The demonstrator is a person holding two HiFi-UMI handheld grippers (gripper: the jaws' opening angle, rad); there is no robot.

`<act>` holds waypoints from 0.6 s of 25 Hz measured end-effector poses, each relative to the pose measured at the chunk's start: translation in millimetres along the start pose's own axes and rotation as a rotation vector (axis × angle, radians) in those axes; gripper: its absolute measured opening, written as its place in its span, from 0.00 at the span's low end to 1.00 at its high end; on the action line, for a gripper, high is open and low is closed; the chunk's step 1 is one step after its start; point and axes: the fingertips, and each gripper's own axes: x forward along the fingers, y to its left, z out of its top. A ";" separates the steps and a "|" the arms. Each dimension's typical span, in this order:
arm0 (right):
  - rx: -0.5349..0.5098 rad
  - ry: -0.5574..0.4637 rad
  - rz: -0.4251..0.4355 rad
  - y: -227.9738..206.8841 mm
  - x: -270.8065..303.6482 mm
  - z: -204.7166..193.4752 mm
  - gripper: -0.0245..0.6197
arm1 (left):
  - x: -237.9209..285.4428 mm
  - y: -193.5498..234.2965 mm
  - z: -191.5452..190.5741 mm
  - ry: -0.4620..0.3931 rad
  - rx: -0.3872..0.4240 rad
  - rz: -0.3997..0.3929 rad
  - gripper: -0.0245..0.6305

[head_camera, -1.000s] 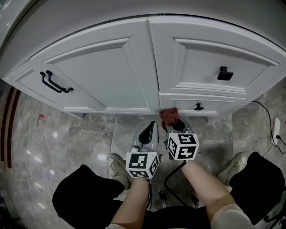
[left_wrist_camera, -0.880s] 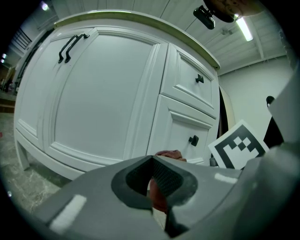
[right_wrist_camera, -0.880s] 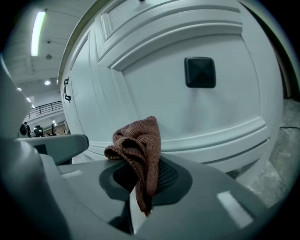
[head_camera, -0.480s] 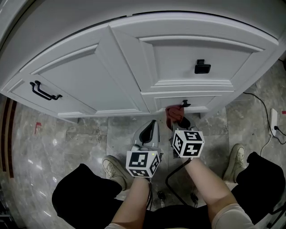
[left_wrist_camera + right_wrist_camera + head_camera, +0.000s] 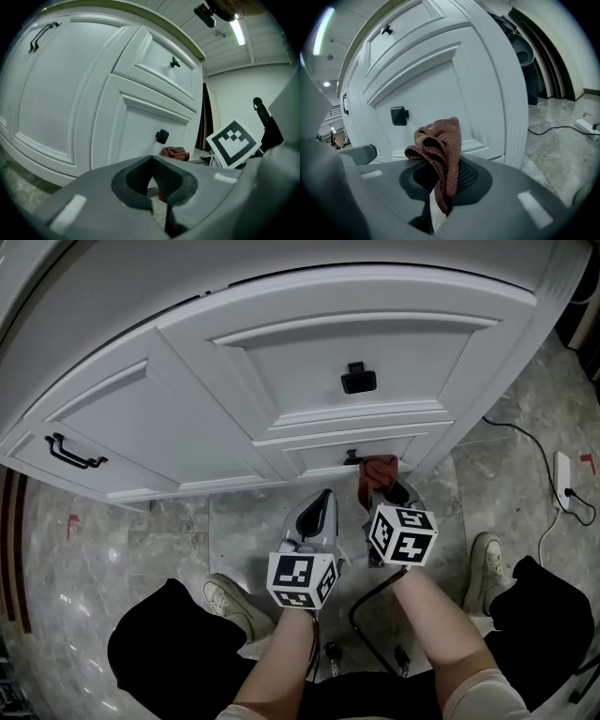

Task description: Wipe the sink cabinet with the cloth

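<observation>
Now that my right tool [image 5: 382, 487], clamped on the bunched brown cloth [image 5: 379, 470], has slid rightward past the small knob [image 5: 352, 457] just right of frame centre, I judge the sink cabinet [image 5: 187, 409] low drawer front mostly wiped, while my left tool [image 5: 320, 504] idles closed and empty.

In the head view the cloth [image 5: 379, 474] may touch the cabinet [image 5: 169, 427], but contact cannot be told. The cabinet's top is cut off by the upper edge. In the right gripper view the cloth's lower end is hidden between the jaws.
</observation>
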 end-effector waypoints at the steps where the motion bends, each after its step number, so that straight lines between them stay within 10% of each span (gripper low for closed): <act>1: 0.001 -0.001 -0.013 -7.1 -2.4 1.9 0.16 | 2.9 -4.8 -2.1 0.005 0.001 -0.008 0.04; 15: 0.054 -0.056 -0.225 -108.2 -36.3 24.6 0.16 | 31.0 -45.4 -15.9 0.035 0.014 -0.073 0.04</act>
